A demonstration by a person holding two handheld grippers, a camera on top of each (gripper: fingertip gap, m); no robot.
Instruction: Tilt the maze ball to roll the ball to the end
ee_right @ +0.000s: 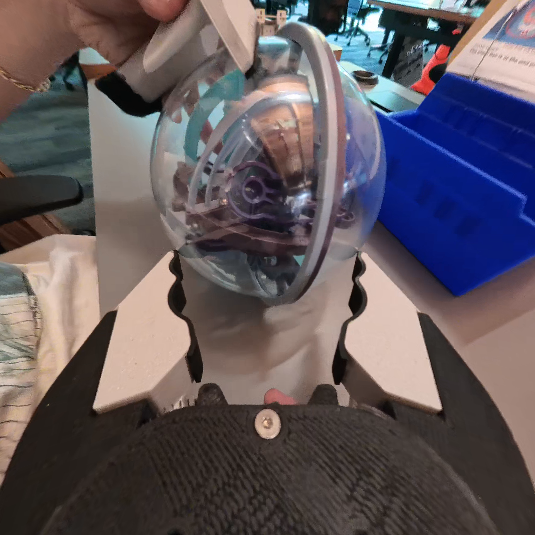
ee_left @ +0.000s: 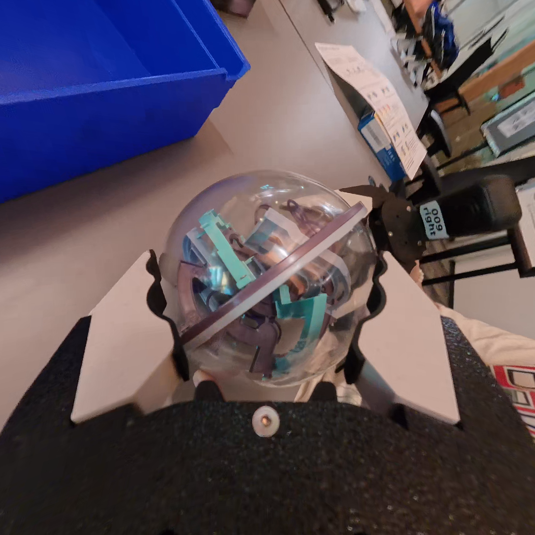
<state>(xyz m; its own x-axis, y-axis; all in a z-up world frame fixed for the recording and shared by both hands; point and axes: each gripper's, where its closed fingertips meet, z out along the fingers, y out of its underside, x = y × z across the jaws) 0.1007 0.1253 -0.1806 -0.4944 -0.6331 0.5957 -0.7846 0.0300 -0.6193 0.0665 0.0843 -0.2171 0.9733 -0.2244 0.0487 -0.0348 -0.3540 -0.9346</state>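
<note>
The maze ball [ee_left: 269, 275] is a clear sphere with teal, purple and brown tracks and a grey ring around its middle. My left gripper [ee_left: 266, 256] is shut on it, fingers on both sides, holding it tilted above the table [ee_left: 275, 130]. In the right wrist view the ball [ee_right: 260, 173] hangs ahead with its ring nearly upright. My right gripper [ee_right: 266, 256] has its jaws wide, with both tips against the ball's lower sides. The right gripper also shows behind the ball in the left wrist view [ee_left: 388, 225]. A left finger [ee_right: 202, 43] presses the ball's top. I cannot pick out the small ball inside.
A blue plastic bin [ee_left: 86, 115] stands on the table beside the ball and also shows in the right wrist view [ee_right: 463, 202]. A printed sheet [ee_left: 370, 95] lies on boxes at the table's far edge. A person's hand [ee_right: 86, 29] holds the left gripper. A black chair armrest [ee_right: 37, 194] is at the left.
</note>
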